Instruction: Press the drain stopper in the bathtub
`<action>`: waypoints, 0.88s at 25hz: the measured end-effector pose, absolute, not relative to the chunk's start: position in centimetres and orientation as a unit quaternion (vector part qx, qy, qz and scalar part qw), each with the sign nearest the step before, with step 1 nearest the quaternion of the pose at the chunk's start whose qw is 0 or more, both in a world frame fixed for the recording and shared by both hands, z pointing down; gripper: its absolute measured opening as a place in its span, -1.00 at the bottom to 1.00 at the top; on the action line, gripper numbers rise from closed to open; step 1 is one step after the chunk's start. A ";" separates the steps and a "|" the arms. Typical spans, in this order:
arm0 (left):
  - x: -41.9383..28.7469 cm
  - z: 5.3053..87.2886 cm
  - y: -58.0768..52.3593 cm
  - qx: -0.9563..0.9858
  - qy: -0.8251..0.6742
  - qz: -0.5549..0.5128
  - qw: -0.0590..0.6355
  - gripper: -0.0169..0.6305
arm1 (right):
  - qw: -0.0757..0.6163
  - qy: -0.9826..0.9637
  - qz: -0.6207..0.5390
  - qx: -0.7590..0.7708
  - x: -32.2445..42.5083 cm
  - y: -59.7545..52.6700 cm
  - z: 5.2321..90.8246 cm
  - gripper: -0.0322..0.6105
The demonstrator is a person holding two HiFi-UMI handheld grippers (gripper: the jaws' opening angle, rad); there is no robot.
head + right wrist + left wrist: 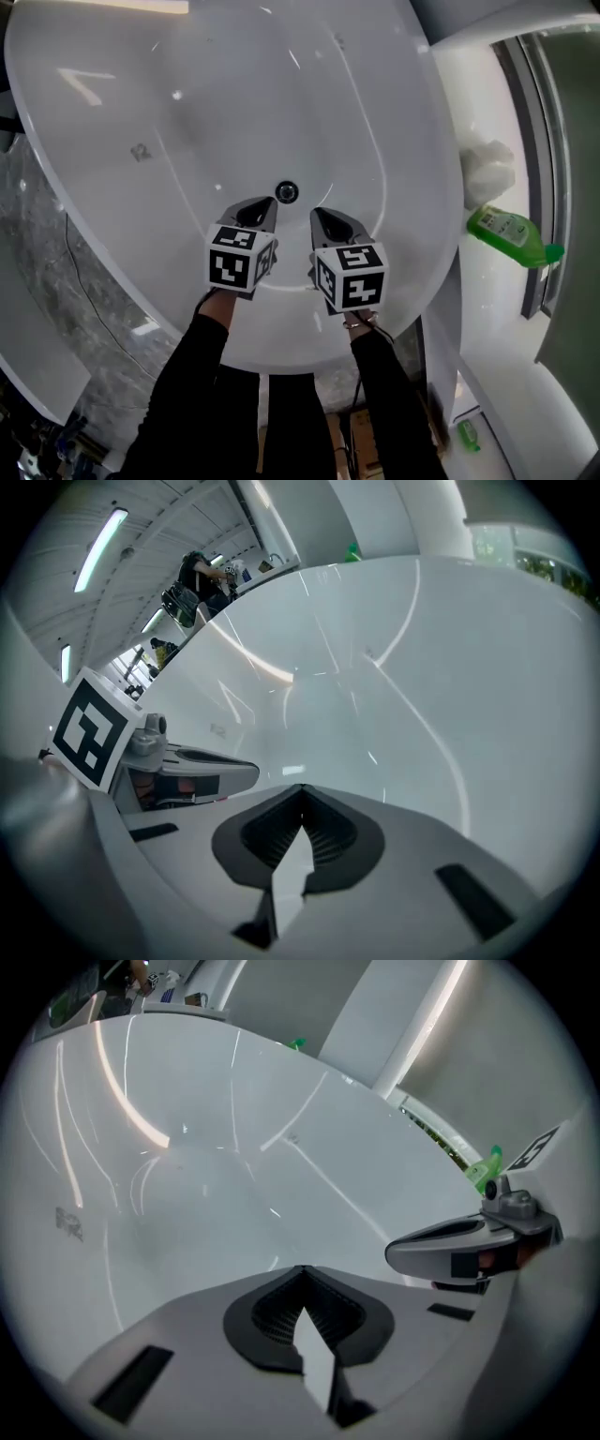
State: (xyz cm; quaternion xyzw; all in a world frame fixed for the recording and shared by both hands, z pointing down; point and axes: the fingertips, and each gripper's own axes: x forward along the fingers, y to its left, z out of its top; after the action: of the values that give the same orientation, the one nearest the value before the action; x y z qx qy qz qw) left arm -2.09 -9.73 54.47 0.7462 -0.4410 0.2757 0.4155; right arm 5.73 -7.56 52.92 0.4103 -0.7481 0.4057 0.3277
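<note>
The round dark drain stopper (287, 192) sits in the floor of the white bathtub (169, 103), seen in the head view. Both grippers hang over the tub just short of it. My left gripper (266, 205) points at the stopper from the lower left, its tip a little way off. My right gripper (319, 217) is beside it on the right, slightly further back. In the left gripper view the jaws (300, 1271) meet at the tip with nothing between them. The right gripper (302, 788) looks the same in its own view. Neither gripper view shows the stopper.
A green bottle (507, 235) lies on the white ledge right of the tub, with a white bundle (487, 165) behind it. A small green bottle (467, 434) stands on the floor at the lower right. Marbled floor (56, 272) borders the tub's left rim.
</note>
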 end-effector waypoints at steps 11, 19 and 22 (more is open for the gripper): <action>-0.9 61.7 -10.2 0.720 -0.441 0.298 0.445 -0.92 | 0.342 -0.734 0.437 0.390 6.1 -8.0 59.3 -0.89; -0.6 66.7 -9.9 0.707 -0.437 0.322 0.454 -0.92 | 0.350 -0.721 0.459 0.383 6.3 -8.0 63.7 -0.89; -0.5 68.1 -9.8 0.701 -0.437 0.324 0.461 -0.92 | 0.349 -0.718 0.465 0.382 6.5 -8.0 65.0 -0.89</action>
State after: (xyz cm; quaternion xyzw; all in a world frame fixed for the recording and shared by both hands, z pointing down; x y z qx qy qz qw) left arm -0.46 -9.79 68.13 0.7009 -0.4370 0.3239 0.4613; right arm 6.53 -7.96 64.99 0.3824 -0.7177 0.4655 0.3493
